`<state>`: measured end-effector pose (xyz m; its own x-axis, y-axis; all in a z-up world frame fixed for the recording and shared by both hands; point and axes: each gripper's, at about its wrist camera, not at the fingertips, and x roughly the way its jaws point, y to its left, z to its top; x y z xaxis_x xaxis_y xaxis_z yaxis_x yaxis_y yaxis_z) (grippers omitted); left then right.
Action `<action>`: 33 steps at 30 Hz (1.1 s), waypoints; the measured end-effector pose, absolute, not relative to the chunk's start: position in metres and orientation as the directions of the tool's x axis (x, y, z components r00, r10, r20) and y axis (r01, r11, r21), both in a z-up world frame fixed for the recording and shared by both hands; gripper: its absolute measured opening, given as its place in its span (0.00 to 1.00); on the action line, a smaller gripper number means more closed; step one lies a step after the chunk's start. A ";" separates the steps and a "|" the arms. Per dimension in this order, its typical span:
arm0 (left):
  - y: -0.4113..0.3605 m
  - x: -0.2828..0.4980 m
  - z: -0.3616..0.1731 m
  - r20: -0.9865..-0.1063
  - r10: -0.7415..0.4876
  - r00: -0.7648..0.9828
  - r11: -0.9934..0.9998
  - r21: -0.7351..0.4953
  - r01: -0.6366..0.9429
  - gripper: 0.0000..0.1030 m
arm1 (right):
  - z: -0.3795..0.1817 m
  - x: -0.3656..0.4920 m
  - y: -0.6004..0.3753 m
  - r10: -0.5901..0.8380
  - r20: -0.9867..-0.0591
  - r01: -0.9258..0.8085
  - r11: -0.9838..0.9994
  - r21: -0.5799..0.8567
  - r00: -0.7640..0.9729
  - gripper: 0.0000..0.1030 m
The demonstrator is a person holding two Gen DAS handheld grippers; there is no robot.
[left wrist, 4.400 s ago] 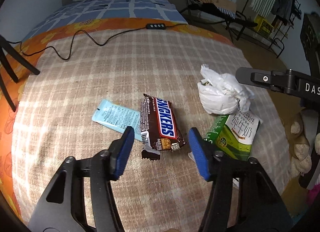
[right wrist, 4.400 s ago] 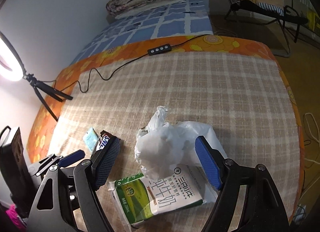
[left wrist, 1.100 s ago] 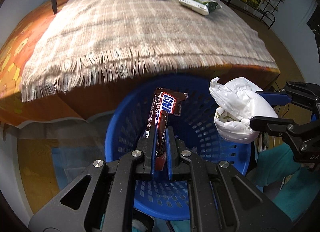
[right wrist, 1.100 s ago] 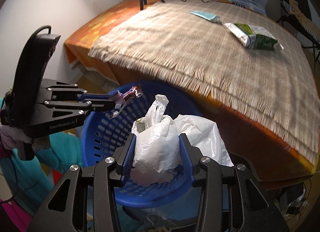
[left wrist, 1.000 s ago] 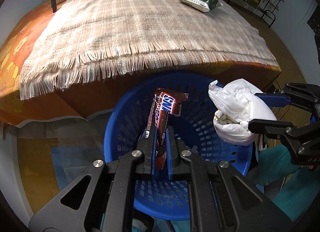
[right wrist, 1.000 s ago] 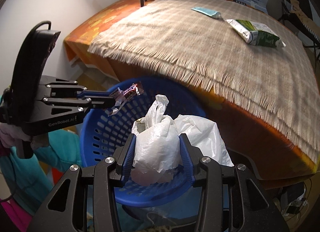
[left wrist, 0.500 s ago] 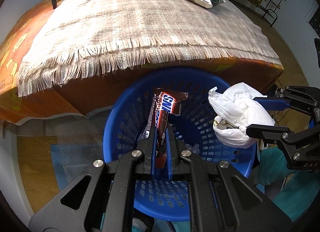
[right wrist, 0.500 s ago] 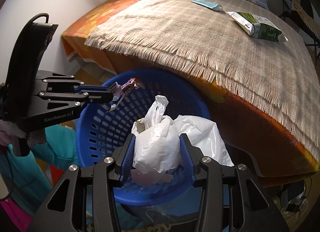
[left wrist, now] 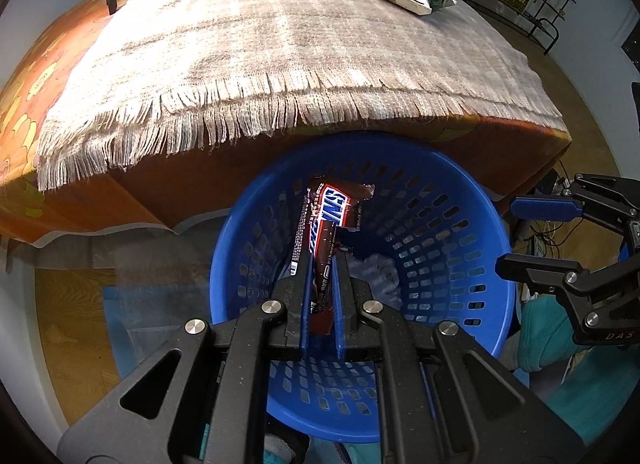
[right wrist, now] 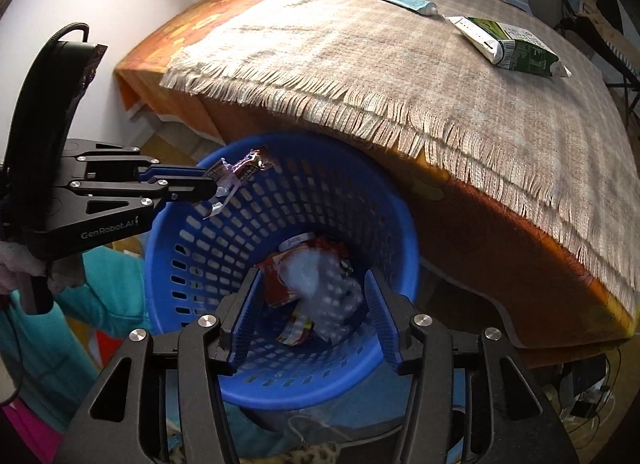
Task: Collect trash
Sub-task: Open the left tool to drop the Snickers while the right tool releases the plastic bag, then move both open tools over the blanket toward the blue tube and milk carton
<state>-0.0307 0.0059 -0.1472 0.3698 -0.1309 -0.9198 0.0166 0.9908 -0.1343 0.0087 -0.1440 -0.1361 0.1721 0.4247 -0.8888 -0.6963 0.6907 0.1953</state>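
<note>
Over the blue basket [right wrist: 400,232], right gripper [right wrist: 314,314] jaws gape, white bag [right wrist: 320,284] dropped; left gripper [left wrist: 322,284] clamps Snickers wrapper [left wrist: 324,223]; milk carton [right wrist: 504,43] and tube [right wrist: 406,3] remain.

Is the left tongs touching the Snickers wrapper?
Touching. The left wrist view shows the left tongs shut on the wrapper, its pads pressing both sides.

White walls [right wrist: 132,3]; fringed plaid blanket [left wrist: 280,43] covers bed; floor apparently wood.

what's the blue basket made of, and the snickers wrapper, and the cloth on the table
Blue basket: looks like moulded plastic, glossy, with rows of slots.
Snickers wrapper: thin shiny film, crinkled, catching glare.
Cloth: coarse woven fabric, matt, checked, with a frayed fringe; the fibre cannot be told.
</note>
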 end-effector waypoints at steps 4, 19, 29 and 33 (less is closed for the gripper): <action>0.008 -0.031 -0.146 -0.917 -0.126 0.377 0.991 -0.131 0.010 0.34 | -0.136 0.009 -0.145 0.421 -0.889 -0.693 0.696 0.190 0.179 0.57; 0.014 -0.028 -0.135 -0.909 -0.107 0.403 0.992 -0.122 -0.011 0.54 | -0.133 0.012 -0.148 0.370 -0.902 -0.663 0.736 0.138 0.223 0.66; 0.014 -0.014 -0.126 -0.900 -0.102 0.423 0.993 -0.120 -0.016 0.58 | -0.126 0.017 -0.150 0.331 -0.901 -0.643 0.761 0.081 0.279 0.66; 0.015 -0.007 -0.119 -0.895 -0.104 0.434 0.992 -0.125 -0.019 0.58 | -0.120 0.022 -0.153 0.328 -0.896 -0.630 0.773 0.072 0.300 0.67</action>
<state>-0.0071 0.0148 -0.1193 0.4338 -0.1043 -0.8950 -0.0194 0.9920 -0.1250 0.0221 -0.1528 -0.1205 0.2998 0.3280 -0.8958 -0.6299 0.7733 0.0723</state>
